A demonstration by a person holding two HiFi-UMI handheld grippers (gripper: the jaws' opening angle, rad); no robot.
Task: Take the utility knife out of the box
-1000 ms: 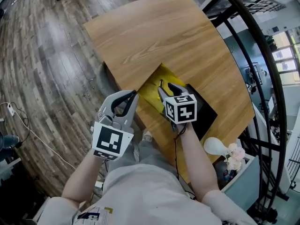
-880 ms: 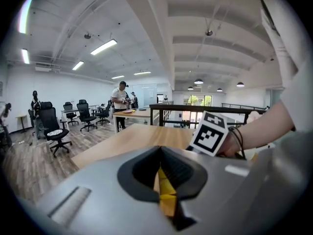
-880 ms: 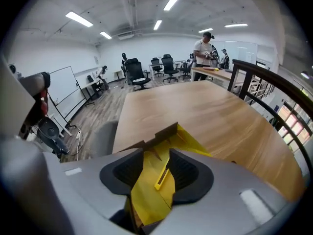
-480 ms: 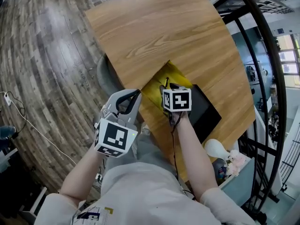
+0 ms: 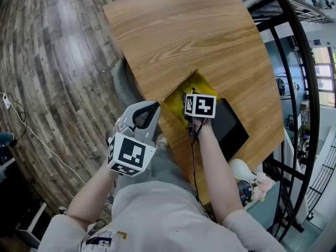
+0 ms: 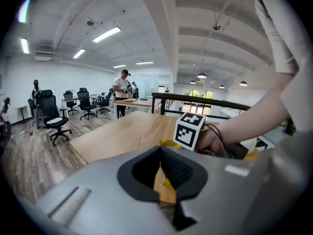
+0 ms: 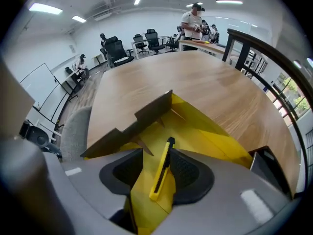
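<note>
The yellow box (image 5: 177, 100) lies open on the wooden table (image 5: 184, 30), its grey flap (image 7: 142, 116) raised on the left. Inside it lies a yellow utility knife (image 7: 161, 170) with a black tip. My right gripper (image 7: 156, 153) reaches down into the box, its jaws open on either side of the knife. The knife rests close against the right pad (image 7: 188, 173), with a gap to the left one. In the head view the right marker cube (image 5: 200, 105) hides the knife. My left gripper (image 5: 153, 108) hangs off the table's near edge, shut and holding nothing.
A black flat piece (image 5: 231, 127) lies just right of the box. A white vase with flowers (image 5: 247, 172) stands near the table's right end, beside a black railing (image 5: 294, 62). A grey chair (image 5: 119, 80) is tucked under the table's left side. People and office chairs are far off.
My right gripper has gone further down into the yellow box, over the knife. The left gripper has barely moved.
</note>
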